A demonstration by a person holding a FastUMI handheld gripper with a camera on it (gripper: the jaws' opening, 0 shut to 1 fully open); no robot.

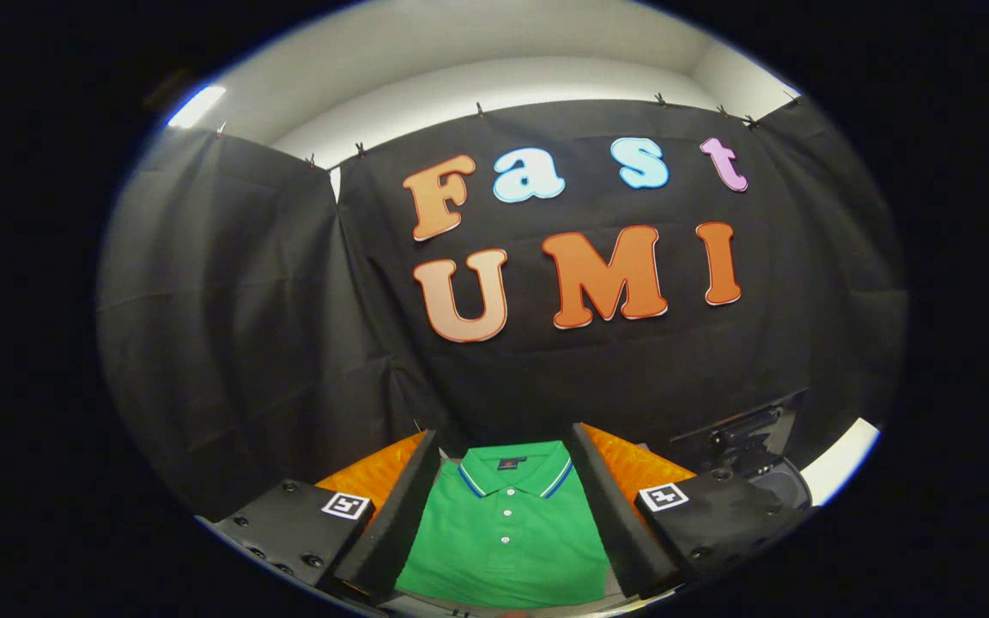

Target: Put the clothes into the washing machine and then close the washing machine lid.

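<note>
A green polo shirt [507,536] lies folded flat below me, collar toward the booth wall, buttons down its middle. My gripper [505,468] is open, held above the shirt, with one finger on each side of it and nothing pressed between them. To the right, beyond the right finger, a dark machine part with a raised lid [748,438] shows, likely the washing machine.
The black cloth wall stands close ahead. A white curved rim [842,459] shows at the far right, beside the dark machine part. A light surface edge lies under the shirt's near hem.
</note>
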